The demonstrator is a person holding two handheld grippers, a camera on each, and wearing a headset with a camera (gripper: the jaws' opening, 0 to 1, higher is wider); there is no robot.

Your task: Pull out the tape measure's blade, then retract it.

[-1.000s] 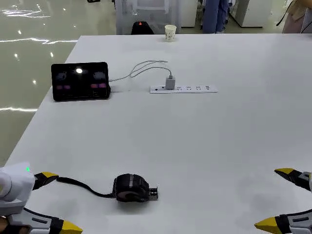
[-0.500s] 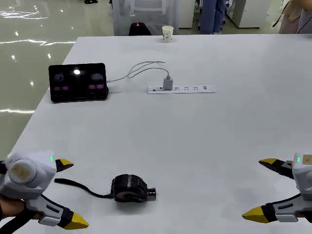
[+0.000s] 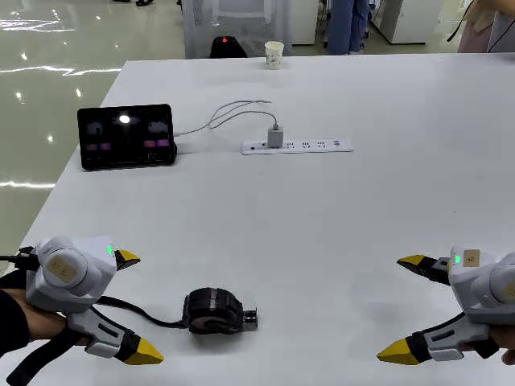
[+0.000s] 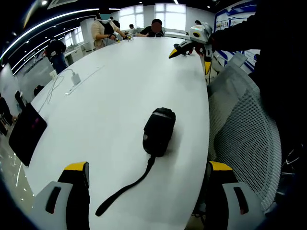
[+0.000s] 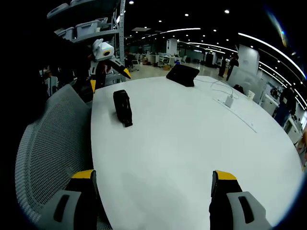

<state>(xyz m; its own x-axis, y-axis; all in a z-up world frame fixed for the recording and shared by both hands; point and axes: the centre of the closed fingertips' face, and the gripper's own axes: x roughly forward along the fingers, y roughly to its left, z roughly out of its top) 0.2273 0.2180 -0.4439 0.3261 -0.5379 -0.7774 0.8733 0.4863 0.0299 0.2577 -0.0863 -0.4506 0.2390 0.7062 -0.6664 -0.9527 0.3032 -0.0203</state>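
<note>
Two agape: left tool (image 3: pixel 138 305), right tool (image 3: pixel 402 305) | tape measure (image 3: pixel 213 310) black, strapped (blade (image 3: pixel 251 318) seemingly in)

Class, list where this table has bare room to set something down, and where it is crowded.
Free: the wide middle between the power strip and the tape measure; the near stretch from tape measure to right gripper; the far right. Crowded: near left, around left gripper and strap; by the tablet.

Large open-plan lab or office: long white table (image 3: pixel 346 217), glossy floor (image 3: pixel 48 56), ceiling light strips (image 5: pixel 184 31), storage shelving (image 5: pixel 93 28).
</note>
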